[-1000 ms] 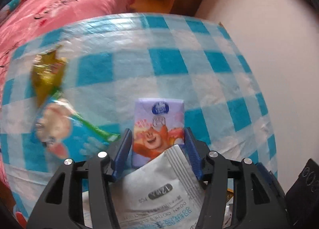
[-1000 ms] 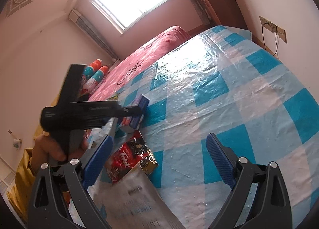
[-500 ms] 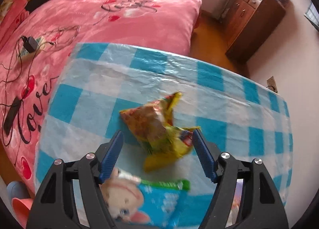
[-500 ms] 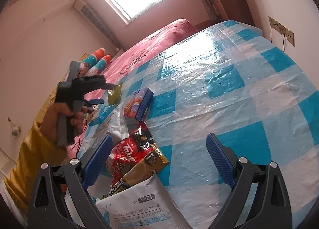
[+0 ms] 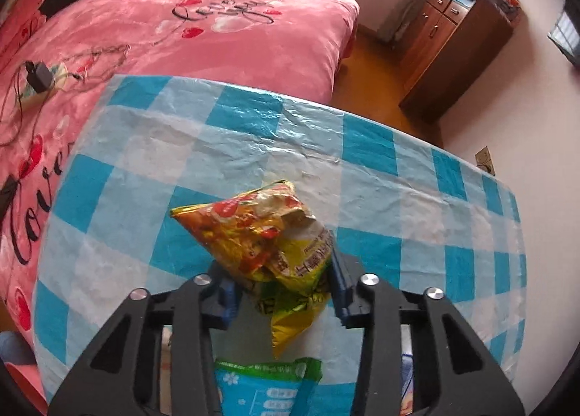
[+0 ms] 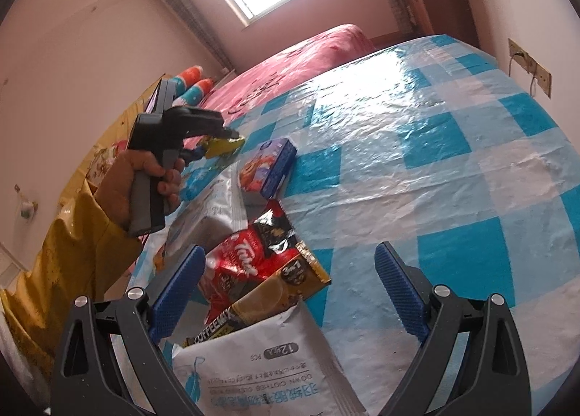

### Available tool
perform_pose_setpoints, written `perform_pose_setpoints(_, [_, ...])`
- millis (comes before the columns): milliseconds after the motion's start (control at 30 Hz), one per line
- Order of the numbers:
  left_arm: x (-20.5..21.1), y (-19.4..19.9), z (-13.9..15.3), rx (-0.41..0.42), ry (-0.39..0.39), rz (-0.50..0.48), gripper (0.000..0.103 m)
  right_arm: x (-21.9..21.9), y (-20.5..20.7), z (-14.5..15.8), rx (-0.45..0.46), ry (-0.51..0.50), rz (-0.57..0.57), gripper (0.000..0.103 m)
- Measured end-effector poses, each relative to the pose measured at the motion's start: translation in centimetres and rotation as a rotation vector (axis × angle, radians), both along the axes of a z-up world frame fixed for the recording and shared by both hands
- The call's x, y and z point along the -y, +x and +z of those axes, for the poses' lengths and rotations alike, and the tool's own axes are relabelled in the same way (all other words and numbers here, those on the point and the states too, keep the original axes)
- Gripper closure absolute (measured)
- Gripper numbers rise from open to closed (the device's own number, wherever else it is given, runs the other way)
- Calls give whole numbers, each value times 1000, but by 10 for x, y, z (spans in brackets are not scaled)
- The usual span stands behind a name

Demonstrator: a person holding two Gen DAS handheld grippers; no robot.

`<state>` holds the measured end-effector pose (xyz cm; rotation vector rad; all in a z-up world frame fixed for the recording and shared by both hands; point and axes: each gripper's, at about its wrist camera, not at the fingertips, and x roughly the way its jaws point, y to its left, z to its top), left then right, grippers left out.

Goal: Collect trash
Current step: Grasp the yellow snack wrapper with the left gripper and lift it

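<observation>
Items lying on the checked tabletop (image 6: 417, 148): white pouch (image 6: 268, 369) reading "DOWN CLOTHES", "12"; gold "COFFEEMIX 3in1" sachet (image 6: 279, 292); red wrapper (image 6: 239, 267); purple cartoon box (image 6: 268, 166).

Left gripper (image 5: 282, 285), pointing steeply down at the far left, is pinching the yellow-orange snack wrapper (image 5: 261, 231), its jaws having just been closing on it.

Right gripper (image 6: 290, 289) is hovering with jaws wide, gripping nothing.

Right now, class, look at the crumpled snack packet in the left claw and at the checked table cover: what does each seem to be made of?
Snack packet: probably thin metallised plastic film, glossy; it holds sharp creases and its torn edge shows a pale lining.
Table cover: seemingly thin plastic sheet, shiny; fine wrinkles and window glare run across the blue and white checks.
</observation>
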<state>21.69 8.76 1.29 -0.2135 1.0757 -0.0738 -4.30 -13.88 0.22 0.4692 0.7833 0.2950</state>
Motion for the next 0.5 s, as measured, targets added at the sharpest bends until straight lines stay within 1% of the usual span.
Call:
perform_pose_setpoints(67, [0,-7,2,8,4,-9,66,-6,0,0,0,-18,30,9])
perform_pose_setpoints(133, [-1,-15,5,19,-8,-23,67,-12,-1,0,0,-30,58,9])
perform_pose_setpoints(333, [-7,-44,26,82,-19,-75,68,-22,2,0,2,-65,89,9])
perform_pose_setpoints(500, [-13,-79,42,125,-30,-115,68,-34,9,-5,-11,-105,103,11])
